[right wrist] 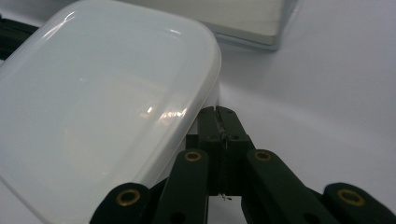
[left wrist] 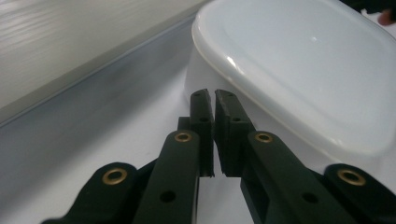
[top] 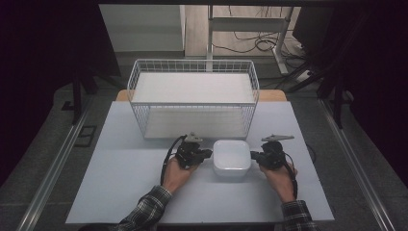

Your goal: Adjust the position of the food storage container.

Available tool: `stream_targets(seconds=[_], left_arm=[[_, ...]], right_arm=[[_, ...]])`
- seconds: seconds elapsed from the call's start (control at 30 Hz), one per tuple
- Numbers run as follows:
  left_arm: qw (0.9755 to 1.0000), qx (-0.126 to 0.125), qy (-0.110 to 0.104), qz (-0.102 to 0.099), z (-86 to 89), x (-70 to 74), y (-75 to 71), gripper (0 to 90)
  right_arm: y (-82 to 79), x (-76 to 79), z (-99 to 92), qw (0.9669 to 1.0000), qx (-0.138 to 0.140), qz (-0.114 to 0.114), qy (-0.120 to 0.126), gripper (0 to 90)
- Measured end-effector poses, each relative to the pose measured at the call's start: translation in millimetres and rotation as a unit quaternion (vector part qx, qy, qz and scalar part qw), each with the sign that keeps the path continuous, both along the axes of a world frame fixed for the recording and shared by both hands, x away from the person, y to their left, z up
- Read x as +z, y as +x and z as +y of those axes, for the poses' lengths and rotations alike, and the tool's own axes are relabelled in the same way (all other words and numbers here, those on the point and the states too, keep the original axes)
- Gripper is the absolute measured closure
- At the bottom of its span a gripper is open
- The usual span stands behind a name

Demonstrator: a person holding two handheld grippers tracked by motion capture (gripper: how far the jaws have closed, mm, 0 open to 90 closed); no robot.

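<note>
High view, left to right: the left gripper [top: 208, 154] sits on the pale table [top: 120, 183], held by the person's left hand [top: 177, 174], its tip against the left wall of the white lidded container [top: 231, 156]. The container lies between the 2 grippers, so it is just to the right of the left one and just to the left of the right gripper [top: 253, 156], which the right hand [top: 280, 177] holds with its tip at the container's right wall. Both forearms wear plaid sleeves [top: 146, 211]. Beyond both grippers, farther from the person, stands a white wire basket [top: 192, 96], near the container but apart from it.

Left gripper view: the 2 black jaws of the left gripper [left wrist: 214, 100] stand nearly together, a thin slit between the pads and nothing in it. Their tips reach the container's [left wrist: 299, 65] side wall just under the overhanging lid rim; whether they press on it I cannot tell. Left of the jaws runs the basket's pale base [left wrist: 70, 42].

Right gripper view: the right gripper [right wrist: 218, 113] has its jaws fully closed, pad on pad, gripping nothing. The container [right wrist: 102, 107] lies to the left of the jaws, its lid rim overhanging the tips, which sit at the wall below it. Beyond the jaws, a corner of the basket's base [right wrist: 252, 23] shows.
</note>
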State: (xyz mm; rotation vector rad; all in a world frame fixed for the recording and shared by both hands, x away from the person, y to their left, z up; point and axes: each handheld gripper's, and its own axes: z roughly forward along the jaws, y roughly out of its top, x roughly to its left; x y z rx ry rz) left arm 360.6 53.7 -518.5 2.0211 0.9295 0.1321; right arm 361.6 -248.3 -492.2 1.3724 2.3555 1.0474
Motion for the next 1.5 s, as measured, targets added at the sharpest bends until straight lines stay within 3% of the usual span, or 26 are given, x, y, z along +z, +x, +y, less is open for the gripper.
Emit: stream_targets(seconds=[0.1, 0.2, 0.27, 0.4, 0.57, 0.63, 0.77, 0.9, 0.93, 0.97, 1.03, 1.13, 1.23, 1.3, 1.43, 1.5], left_arm=[[0.9999, 0.012, 0.001, 0.006, 10.7, -0.3, 1.1, 88.1], [0.9996, 0.02, -0.006, 0.018, 23.4, 0.3, -3.2, 89.1], [0.9995, 0.022, -0.002, 0.024, 33.1, 1.3, -9.0, 89.5], [0.9981, 0.036, -0.018, 0.046, 53.7, -0.5, -24.4, 89.7], [0.9973, 0.043, -0.008, 0.058, 73.3, -3.1, -42.8, 89.8], [0.9975, 0.043, 0.002, 0.056, 77.9, -1.8, -50.8, 89.8], [0.9976, 0.043, -0.004, 0.055, 84.7, -0.1, -65.8, 89.9], [0.9977, 0.042, -0.009, 0.052, 86.6, 0.2, -66.9, 86.4], [0.9981, 0.043, -0.006, 0.044, 89.1, 2.0, -68.3, 86.4], [0.9985, 0.047, 0.007, 0.028, 91.8, 4.8, -71.5, 78.1], [0.9988, 0.047, 0.012, 0.008, 97.2, 7.8, -77.0, 68.4], [0.9991, 0.041, 0.002, -0.008, 104.5, 9.0, -86.9, 55.9], [0.9986, 0.043, 0.019, -0.025, 107.0, 6.6, -97.1, 42.3], [0.9975, 0.053, 0.03, -0.034, 108.8, 3.3, -102.2, 32.1], [0.9983, 0.055, 0.01, -0.015, 115.3, -2.8, -104.7, 18.0], [0.9986, 0.051, 0.014, -0.005, 117.0, -4.9, -104.5, 11.2]], right_arm=[[-1.0, -2.3, 12.9, 0.9999, 0.011, 0.003, -0.004, 89.2], [-3.1, -4.1, 23.7, 0.9997, 0.022, 0.009, 0.007, 89.2], [-4.9, -4.9, 31.6, 0.9994, 0.032, 0.011, 0.01, 89.2], [-11.2, -5.9, 49.6, 0.9984, 0.054, 0.014, 0.009, 89.2], [-23.8, -6.7, 70.4, 0.9965, 0.081, 0.017, 0.007, 89.2], [-29.7, -6.4, 76.5, 0.996, 0.087, 0.019, 0.005, 89.2], [-39.9, -6.9, 83.3, 0.9951, 0.098, 0.018, 0.001, 89.2], [-42.1, -6.5, 83.9, 0.9948, 0.102, 0.01, -0.004, 89.1], [-43.0, -5.3, 83.1, 0.9951, 0.099, 0.004, -0.005, 89.0], [-47.0, -0.5, 76.5, 0.995, 0.091, -0.03, -0.028, 87.4], [-49.8, 2.5, 66.0, 0.9947, 0.088, -0.048, -0.023, 85.0], [-54.7, 7.5, 47.4, 0.9943, 0.082, -0.068, -0.012, 78.6], [-58.9, 12.0, 36.6, 0.9935, 0.081, -0.08, 0.002, 67.5], [-61.0, 12.0, 34.5, 0.9931, 0.086, -0.08, 0.009, 54.9], [-62.6, 2.3, 35.0, 0.9922, 0.104, -0.068, 0.009, 29.0], [-62.4, -3.7, 35.4, 0.9922, 0.107, -0.063, -0.002, 20.3]])
